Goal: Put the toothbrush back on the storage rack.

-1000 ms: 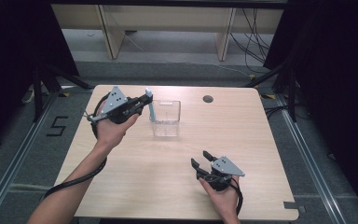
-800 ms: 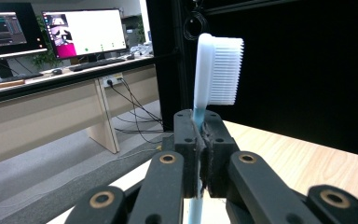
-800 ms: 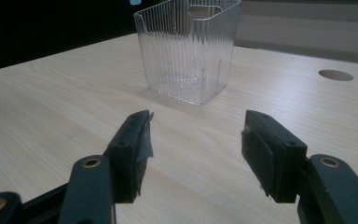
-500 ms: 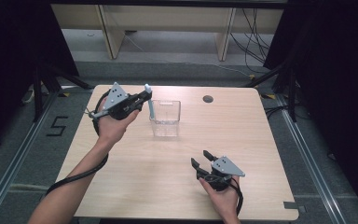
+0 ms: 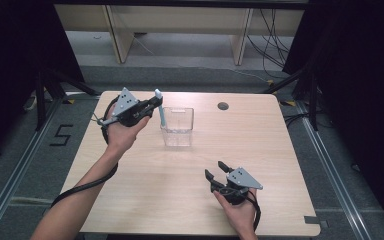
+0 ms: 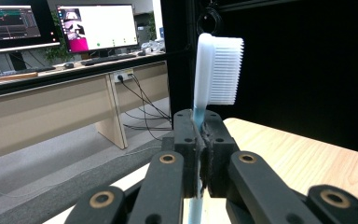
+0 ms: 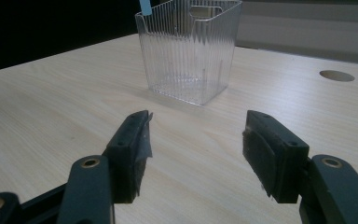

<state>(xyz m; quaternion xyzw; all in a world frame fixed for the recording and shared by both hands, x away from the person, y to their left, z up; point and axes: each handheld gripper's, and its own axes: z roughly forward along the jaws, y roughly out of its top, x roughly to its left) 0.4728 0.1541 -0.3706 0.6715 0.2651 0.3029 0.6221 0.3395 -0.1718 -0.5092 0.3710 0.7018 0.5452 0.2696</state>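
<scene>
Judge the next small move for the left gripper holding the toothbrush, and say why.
Probably shift the left gripper a little toward the clear ribbed container and lower it. The toothbrush is clamped upright, bristles up, and its handle end hangs at the container's near rim, not yet inside. The right gripper rests open on the table, apart.

Each gripper, left [image 5: 156, 101] and right [image 5: 216, 169], is black with brass-coloured pivot screws, a grey three-cornered top plate and a trailing black cable; forearms are bare.
</scene>
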